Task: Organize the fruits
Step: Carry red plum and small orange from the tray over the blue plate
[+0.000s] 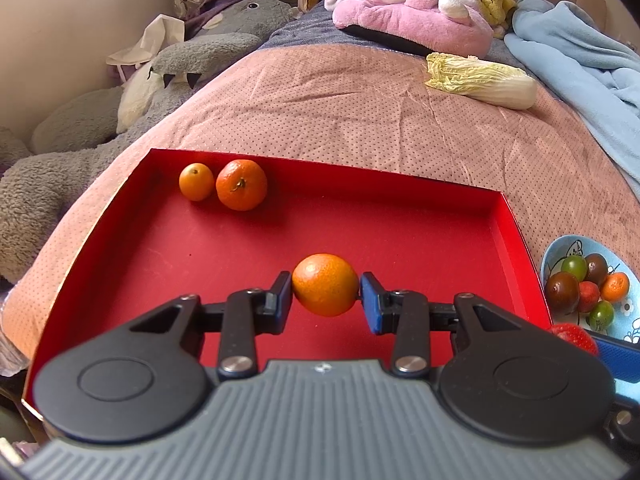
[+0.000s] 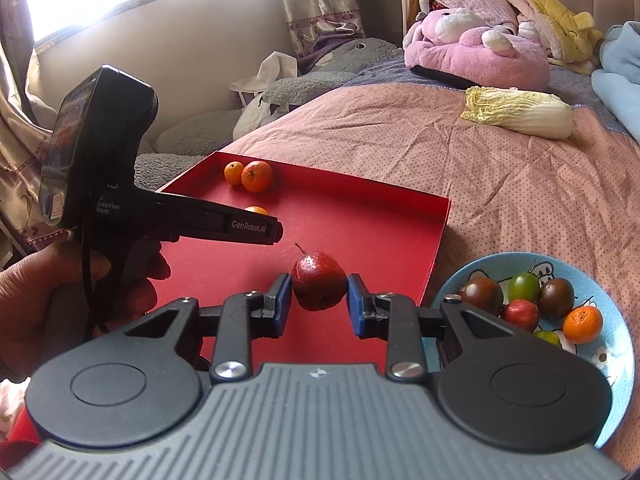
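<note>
My left gripper (image 1: 326, 294) is shut on an orange mandarin (image 1: 325, 284), held above the red tray (image 1: 400, 208). Two more mandarins, a small one (image 1: 196, 181) and a larger one (image 1: 241, 185), lie together at the tray's far left corner. My right gripper (image 2: 319, 298) is shut on a dark red pear-shaped fruit (image 2: 318, 286) with a short stem, over the tray's (image 2: 360, 220) near right part. In the right wrist view the left gripper's body (image 2: 224, 226), held by a hand (image 2: 36, 292), reaches over the tray from the left and hides most of its mandarin (image 2: 256, 210).
A blue bowl (image 2: 616, 340) right of the tray holds several small fruits: dark, green, red and orange (image 2: 583, 324). The tray lies on a pink bedspread (image 1: 340, 112). A napa cabbage (image 1: 482, 80), plush toys (image 1: 412, 12) and a blue blanket (image 1: 580, 68) lie farther back.
</note>
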